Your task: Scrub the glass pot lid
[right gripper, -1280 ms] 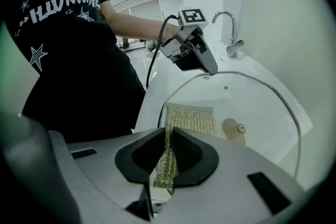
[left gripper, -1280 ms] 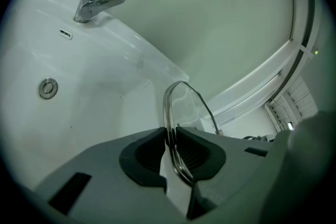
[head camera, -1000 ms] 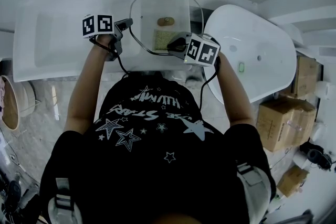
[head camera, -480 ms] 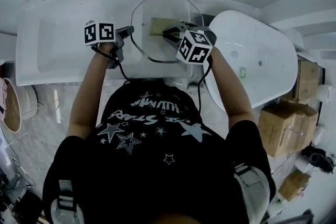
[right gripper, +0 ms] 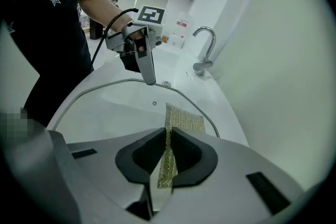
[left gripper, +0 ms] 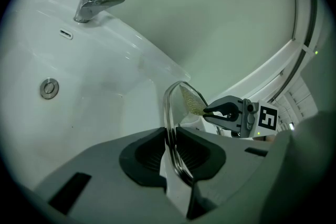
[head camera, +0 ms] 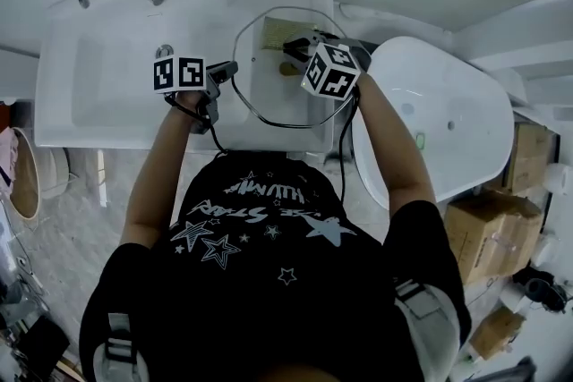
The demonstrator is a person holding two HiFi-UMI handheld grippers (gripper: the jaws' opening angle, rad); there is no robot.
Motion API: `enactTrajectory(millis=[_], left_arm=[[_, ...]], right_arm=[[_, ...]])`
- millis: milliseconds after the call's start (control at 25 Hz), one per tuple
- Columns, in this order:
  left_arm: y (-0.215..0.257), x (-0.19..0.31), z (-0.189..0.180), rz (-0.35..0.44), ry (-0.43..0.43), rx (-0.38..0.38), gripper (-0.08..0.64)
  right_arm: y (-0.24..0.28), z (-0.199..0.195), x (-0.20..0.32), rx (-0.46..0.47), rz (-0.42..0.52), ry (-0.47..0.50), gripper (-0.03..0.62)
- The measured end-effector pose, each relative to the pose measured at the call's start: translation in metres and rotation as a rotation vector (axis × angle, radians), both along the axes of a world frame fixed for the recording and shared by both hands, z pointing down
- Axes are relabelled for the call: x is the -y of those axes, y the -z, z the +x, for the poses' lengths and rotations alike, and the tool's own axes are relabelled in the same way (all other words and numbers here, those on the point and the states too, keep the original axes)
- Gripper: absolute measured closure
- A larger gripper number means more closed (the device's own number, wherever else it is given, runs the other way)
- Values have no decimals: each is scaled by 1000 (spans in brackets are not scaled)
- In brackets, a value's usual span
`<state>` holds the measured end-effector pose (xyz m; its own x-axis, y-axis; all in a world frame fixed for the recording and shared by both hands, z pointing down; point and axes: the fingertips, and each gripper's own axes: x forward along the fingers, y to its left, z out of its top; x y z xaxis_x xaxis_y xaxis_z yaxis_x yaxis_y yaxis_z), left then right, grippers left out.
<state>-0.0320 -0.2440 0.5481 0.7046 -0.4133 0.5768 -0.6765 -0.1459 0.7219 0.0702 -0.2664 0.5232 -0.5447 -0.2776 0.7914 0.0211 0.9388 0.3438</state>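
Your left tongs [left gripper: 171, 150] pinch the rim of the glass pot lid [head camera: 288, 98] above the sink [head camera: 107, 89]. Your right tongs [right gripper: 167, 164] clamp a scouring pad [right gripper: 184, 121] laid on the glass. Scrubbing looks mid-course (how clean the lid is cannot be read), so finishing is left.

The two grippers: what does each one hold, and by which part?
The left gripper holds the lid by its rim. The right gripper holds the pad by one end; its other end lies against the lid.
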Motion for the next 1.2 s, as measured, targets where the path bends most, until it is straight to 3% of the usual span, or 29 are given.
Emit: enactTrajectory(millis=[480, 1200], left_arm=[[-1, 1, 0, -2, 9, -9, 488], [1, 0, -1, 6, 6, -33, 488]], right_arm=[[-12, 24, 24, -22, -6, -116, 552], [-20, 69, -6, -31, -82, -451, 552]])
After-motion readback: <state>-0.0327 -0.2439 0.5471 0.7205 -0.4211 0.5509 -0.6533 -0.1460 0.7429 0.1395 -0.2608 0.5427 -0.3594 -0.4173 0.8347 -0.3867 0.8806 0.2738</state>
